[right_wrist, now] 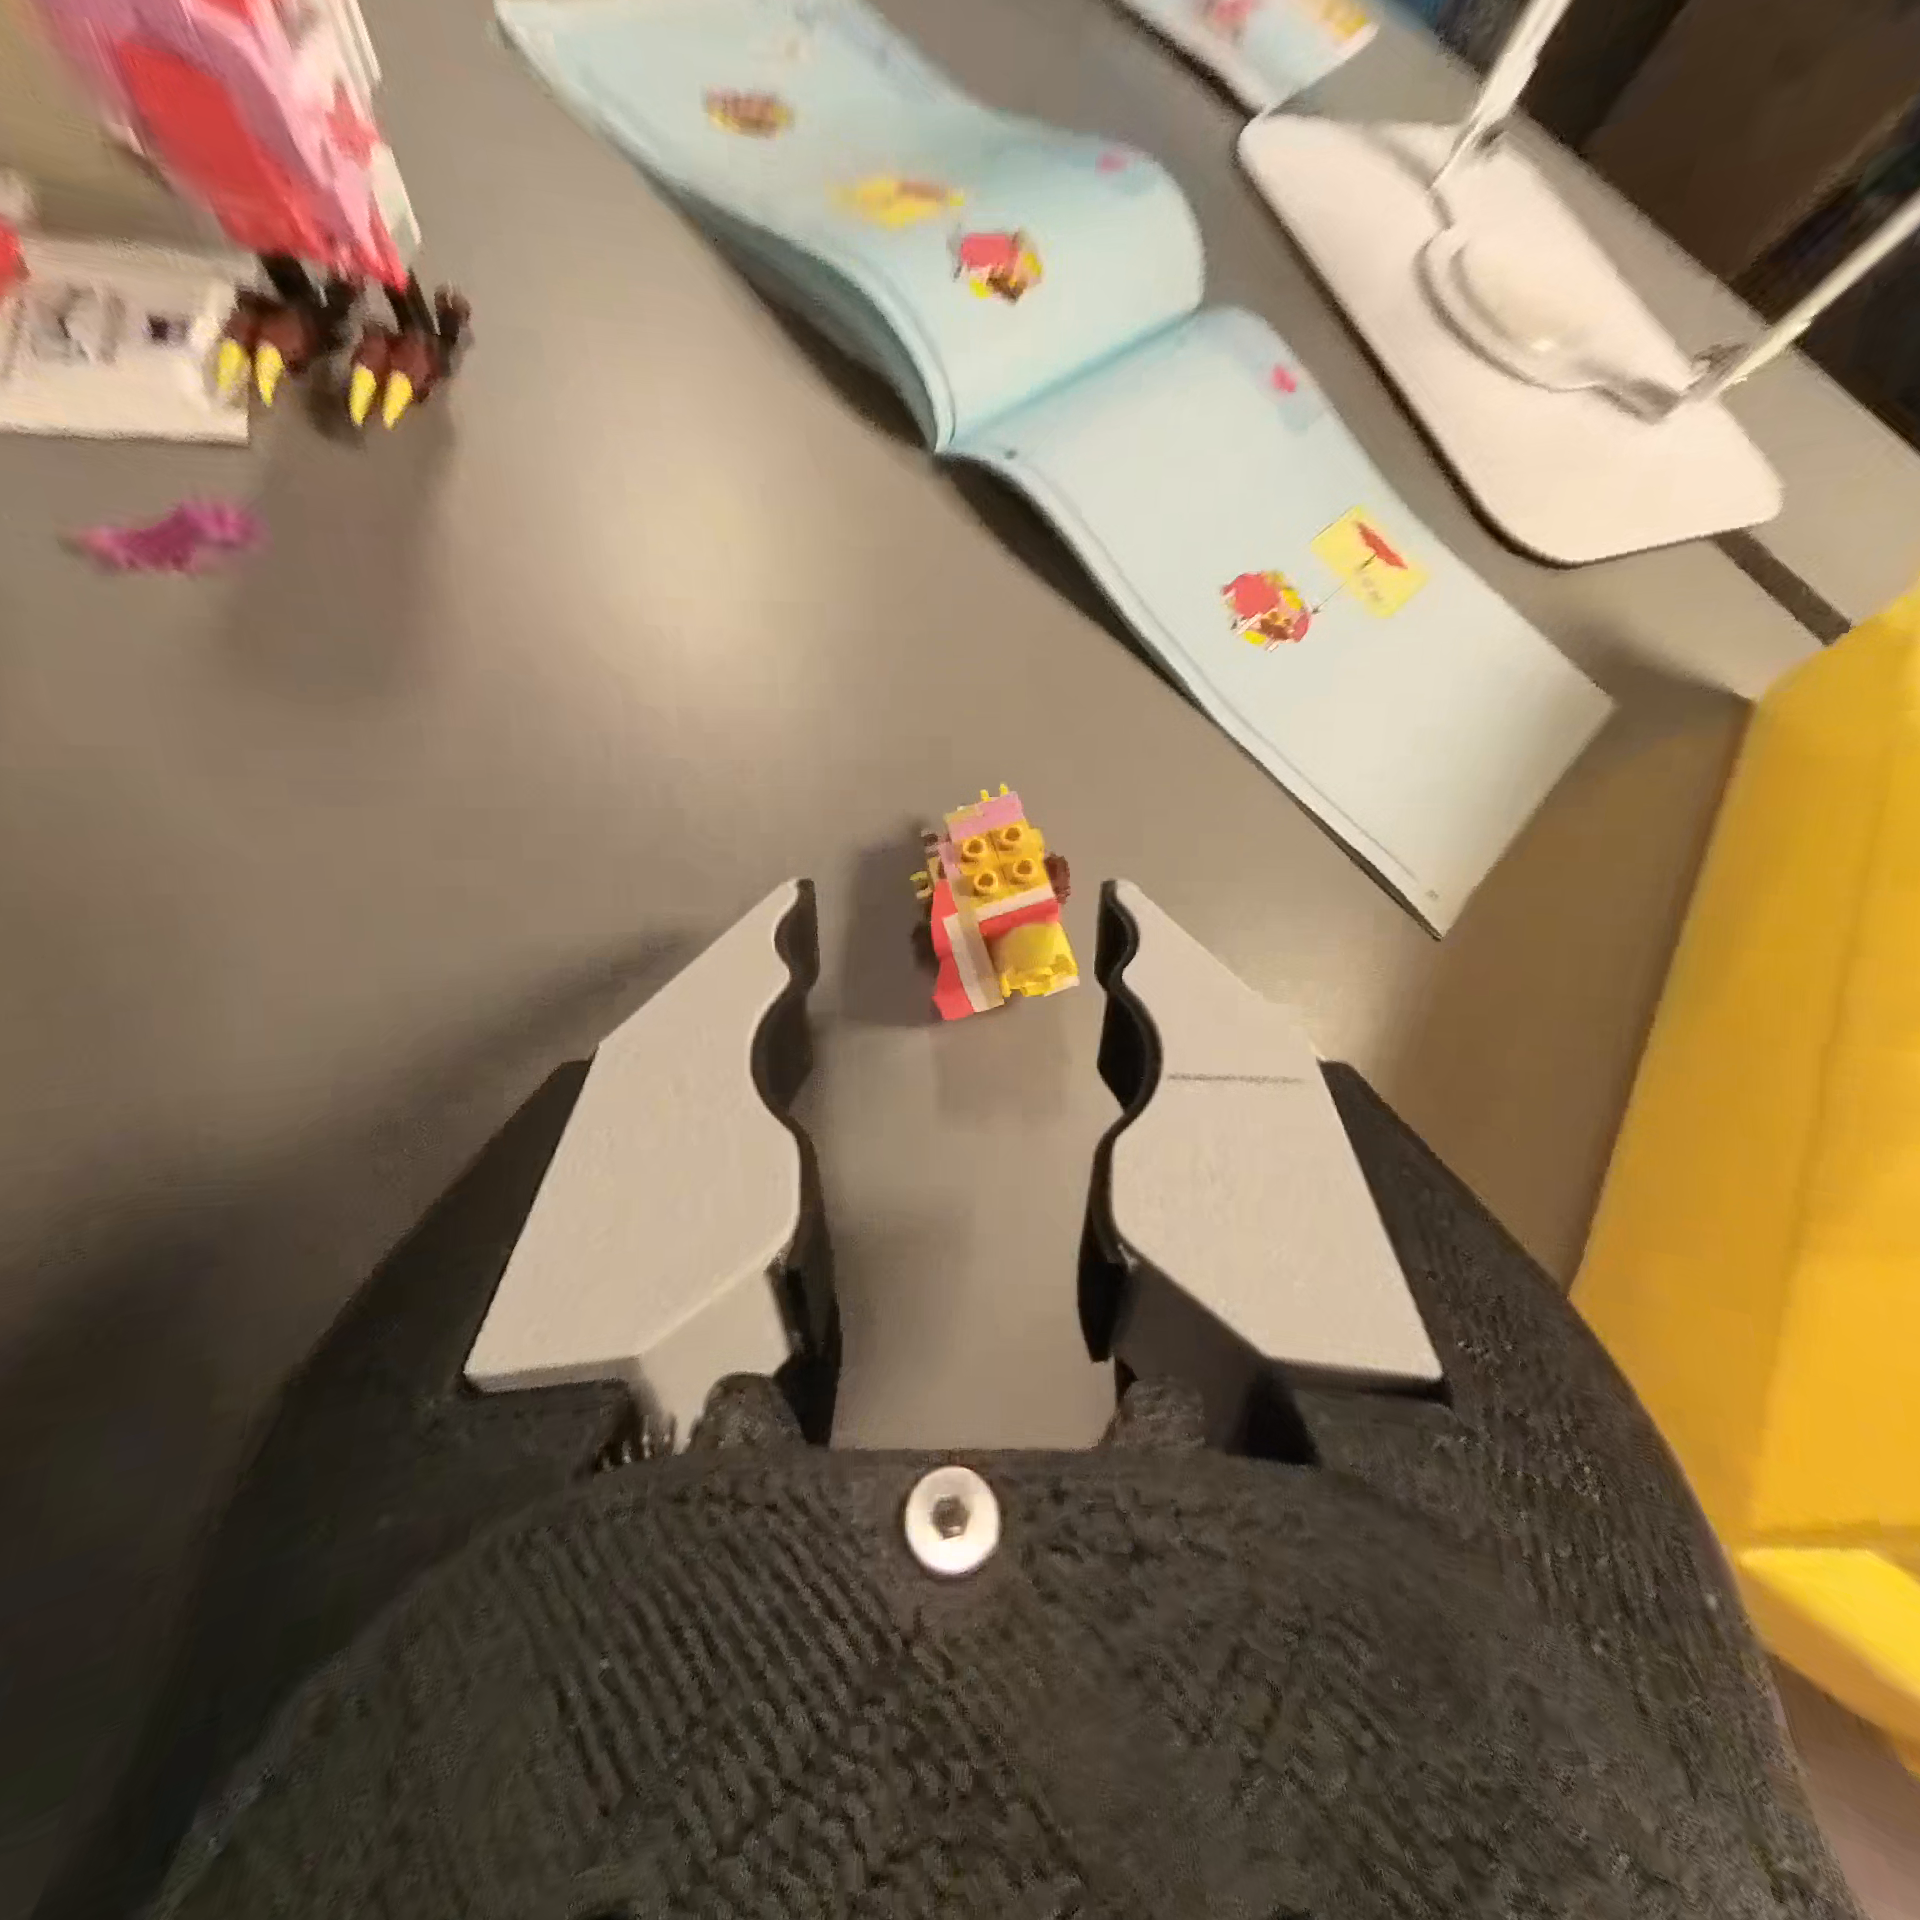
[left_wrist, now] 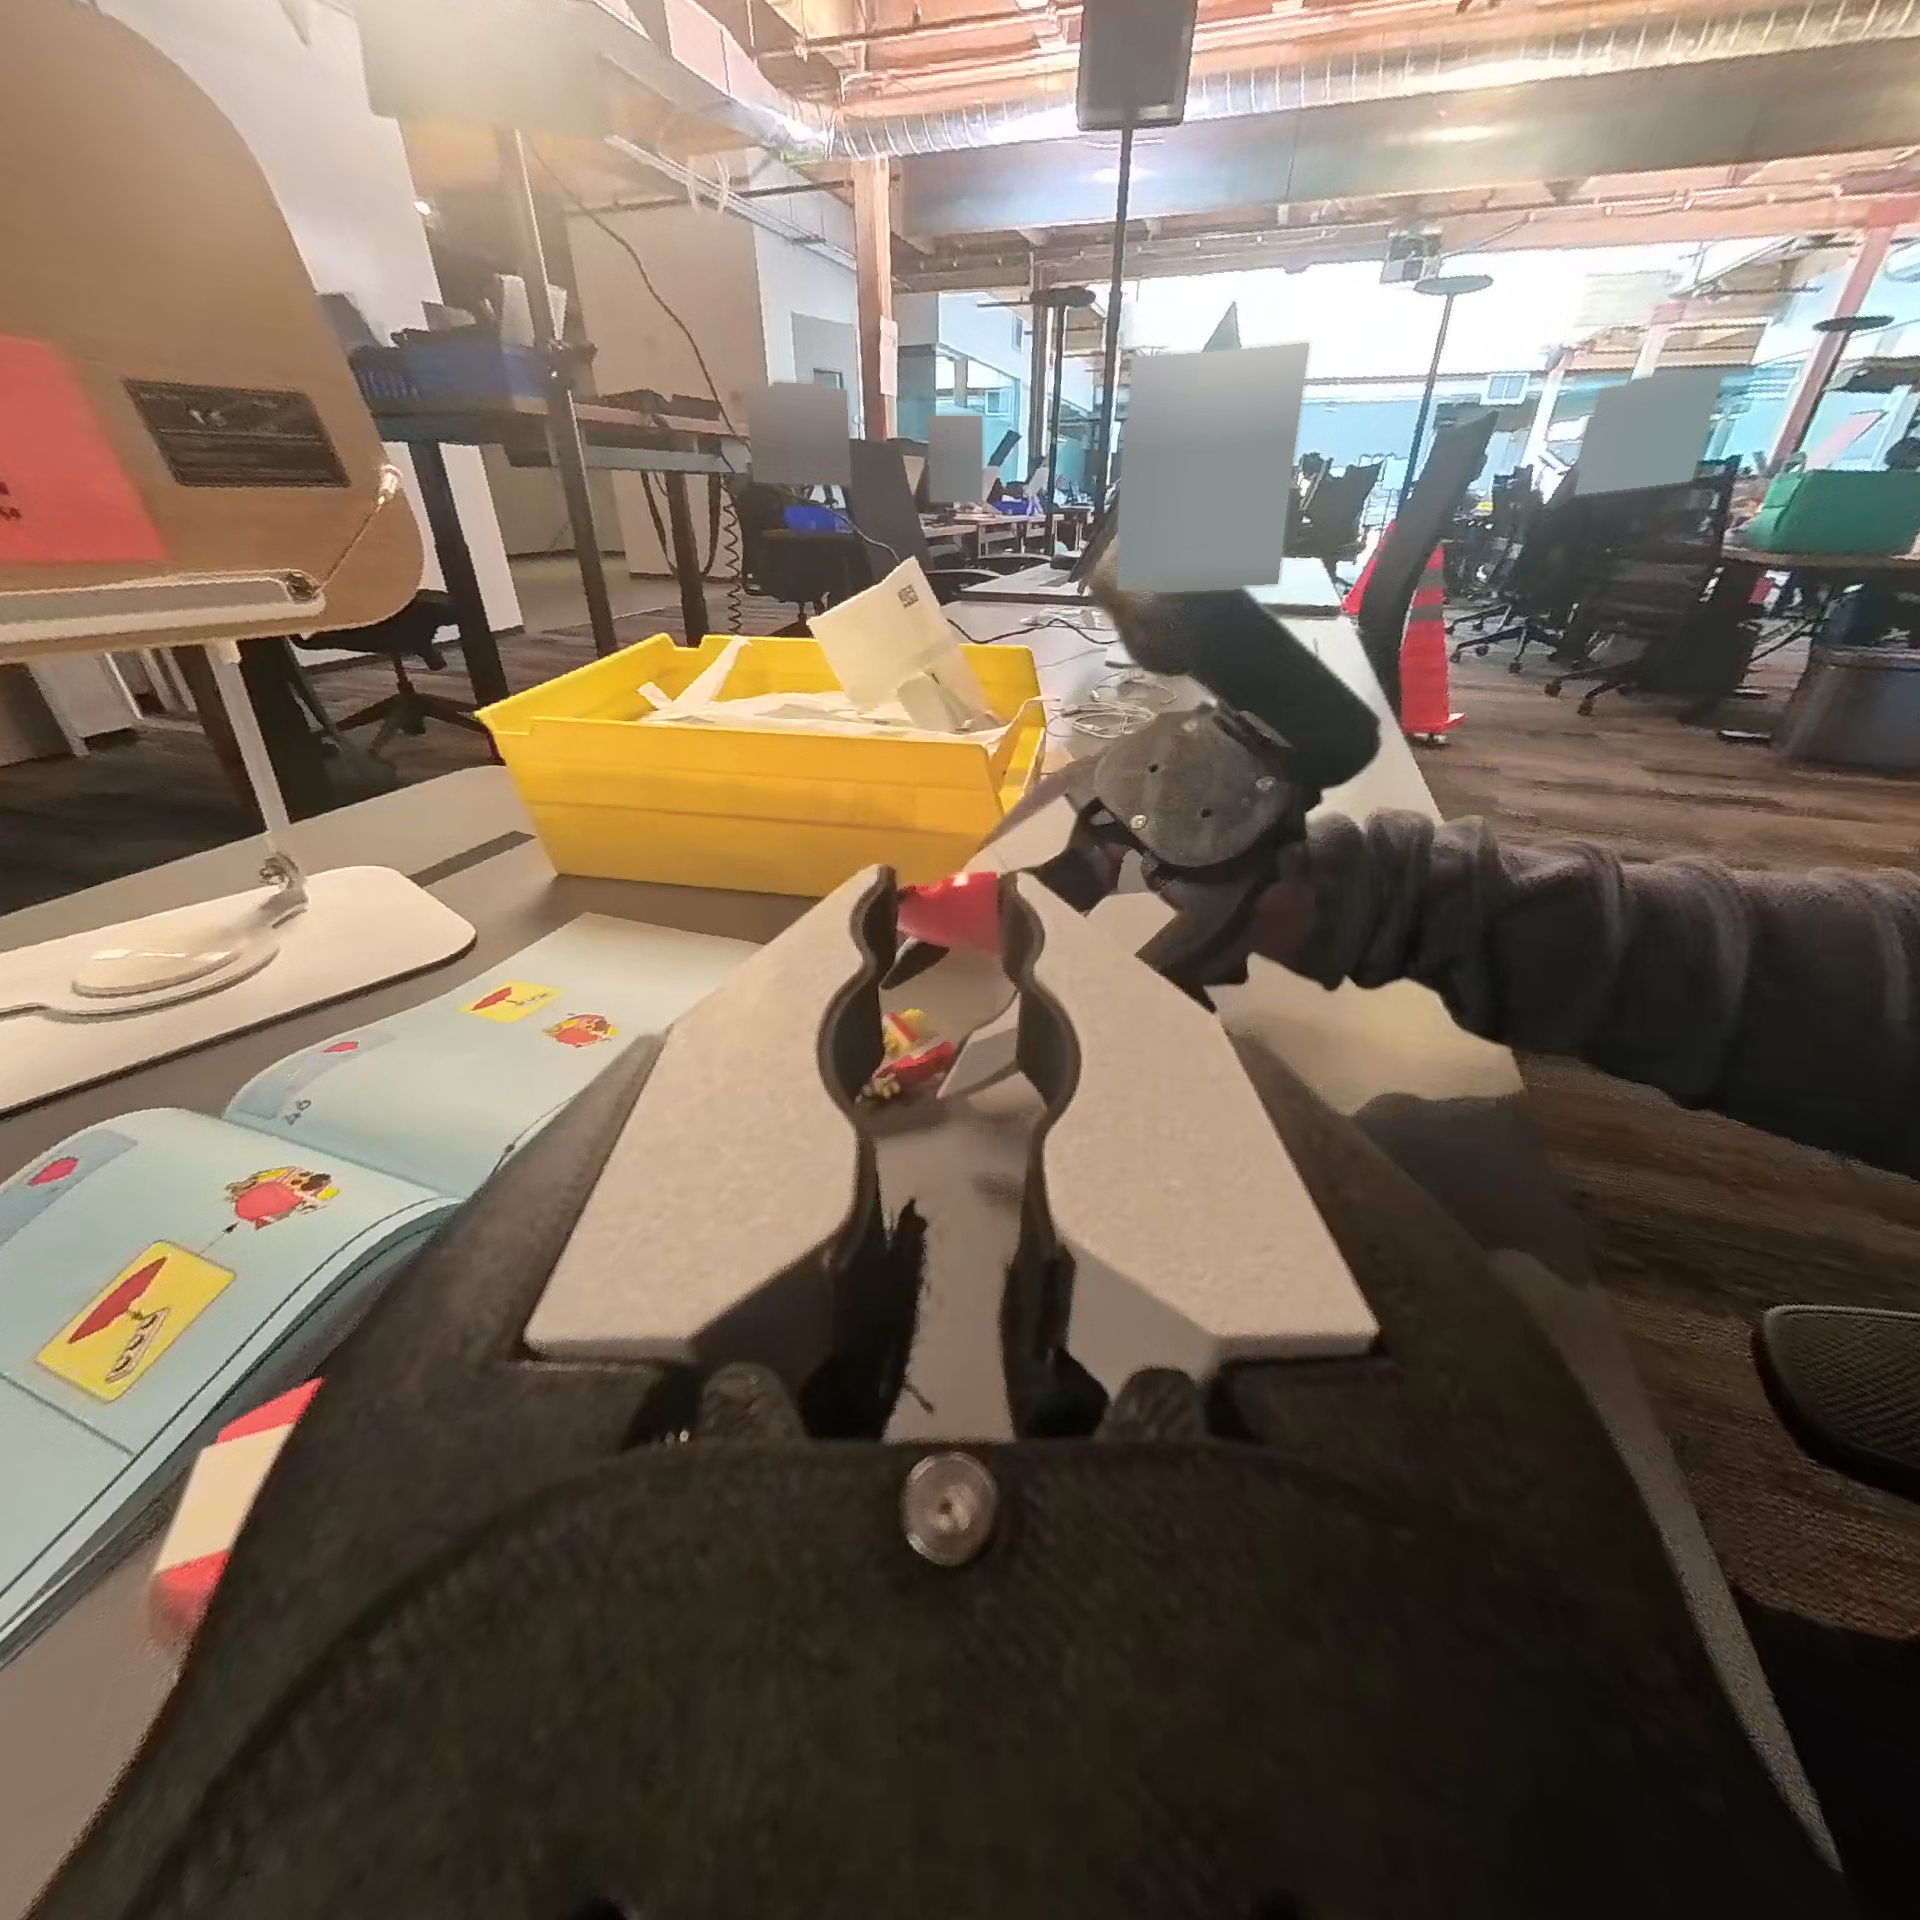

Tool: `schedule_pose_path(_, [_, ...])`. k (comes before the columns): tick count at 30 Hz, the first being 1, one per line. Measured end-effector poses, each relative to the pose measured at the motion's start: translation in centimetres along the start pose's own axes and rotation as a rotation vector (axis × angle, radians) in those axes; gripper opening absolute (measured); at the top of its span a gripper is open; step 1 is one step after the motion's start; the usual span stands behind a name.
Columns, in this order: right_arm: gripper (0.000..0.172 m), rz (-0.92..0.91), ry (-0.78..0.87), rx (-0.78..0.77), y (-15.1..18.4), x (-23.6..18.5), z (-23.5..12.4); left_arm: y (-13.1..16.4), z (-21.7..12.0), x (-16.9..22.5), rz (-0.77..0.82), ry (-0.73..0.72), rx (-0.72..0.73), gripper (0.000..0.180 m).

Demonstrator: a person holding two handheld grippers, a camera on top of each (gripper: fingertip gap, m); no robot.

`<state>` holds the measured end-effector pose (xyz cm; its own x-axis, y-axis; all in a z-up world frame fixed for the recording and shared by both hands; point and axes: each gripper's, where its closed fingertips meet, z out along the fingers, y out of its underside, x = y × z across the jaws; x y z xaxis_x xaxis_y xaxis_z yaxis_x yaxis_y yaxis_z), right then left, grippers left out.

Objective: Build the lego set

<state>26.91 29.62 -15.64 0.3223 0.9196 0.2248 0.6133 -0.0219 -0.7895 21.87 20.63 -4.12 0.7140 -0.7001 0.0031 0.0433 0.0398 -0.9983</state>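
Observation:
My left gripper [left_wrist: 948,902] is held above the grey table [right_wrist: 520,779], shut on a small red piece [left_wrist: 958,927] pinched between its fingertips. My right gripper [right_wrist: 956,904] is open and empty, pointing down over a small yellow, red and pink brick model [right_wrist: 1000,914] that lies on the table. The model sits between and just beyond the fingertips, and no pad touches it. In the left wrist view the right gripper's black body [left_wrist: 1195,800] and a dark sleeve [left_wrist: 1558,966] reach in from the right, and the model [left_wrist: 906,1060] shows through the gap between my left fingers.
An open pale-blue instruction booklet [right_wrist: 1143,416] lies left of the model and also shows in the left wrist view [left_wrist: 312,1164]. A yellow bin [left_wrist: 748,821] of white papers stands behind. A white lamp base [left_wrist: 208,956], a brown clawed model [right_wrist: 332,353], a purple piece [right_wrist: 166,535] and a red-pink box [right_wrist: 239,135] are around. Across from one pair of fingers to the other is roughly 15 cm.

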Motion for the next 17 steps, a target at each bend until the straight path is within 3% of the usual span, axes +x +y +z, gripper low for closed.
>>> schedule_pose_path(7, [0.036,-0.370,0.058,-0.261,1.4,0.6,1.2,0.7,0.0,-0.4,-0.003,-0.012,-0.047,0.018])
schedule_pose_path(10, [0.026,-0.407,0.047,-0.276,1.4,0.4,1.4,0.8,0.0,-0.5,0.008,-0.019,-0.061,0.018])
schedule_pose_path(13, [0.026,-0.239,0.031,-0.101,-0.9,0.2,0.9,0.6,-0.2,-0.7,0.023,-0.036,-0.058,0.018])
schedule_pose_path(17, [0.026,0.290,-0.310,0.292,-5.9,-2.5,-1.8,0.1,-0.4,-0.7,0.014,-0.031,-0.048,0.017])
